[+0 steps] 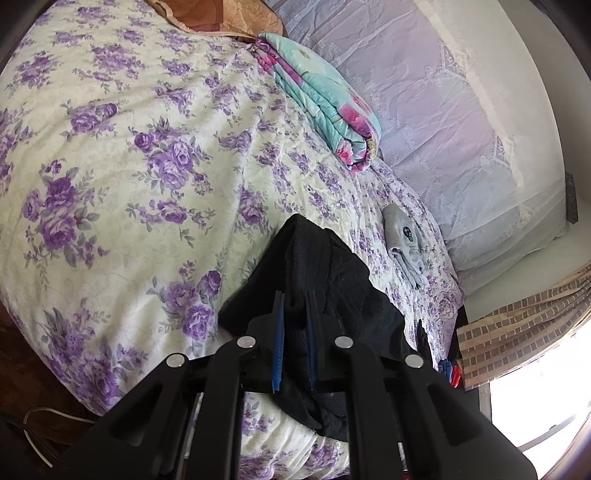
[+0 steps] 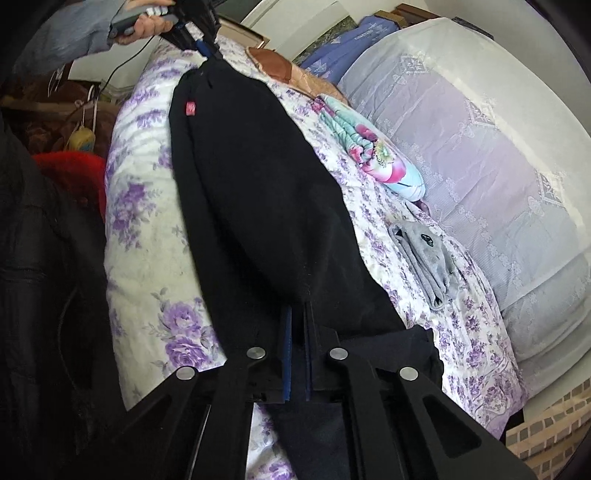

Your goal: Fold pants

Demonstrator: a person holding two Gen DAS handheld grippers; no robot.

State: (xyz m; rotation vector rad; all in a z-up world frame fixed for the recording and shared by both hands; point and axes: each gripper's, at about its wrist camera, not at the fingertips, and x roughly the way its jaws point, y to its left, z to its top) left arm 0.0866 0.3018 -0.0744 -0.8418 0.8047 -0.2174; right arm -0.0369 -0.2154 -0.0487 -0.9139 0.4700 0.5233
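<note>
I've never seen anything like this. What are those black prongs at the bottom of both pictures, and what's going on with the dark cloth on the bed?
There is no robot here. A person holds a pair of tongs in each hand, and each pair carries a camera looking along its prongs. One picture comes from the left tongs, the other from the right tongs. Both are shut on a pair of black pants, stretched between them above the flowered bedspread. In the right-hand picture you can see the person's other hand holding the far end. Also on the bed lie a folded bright quilt and a folded grey garment.
</note>
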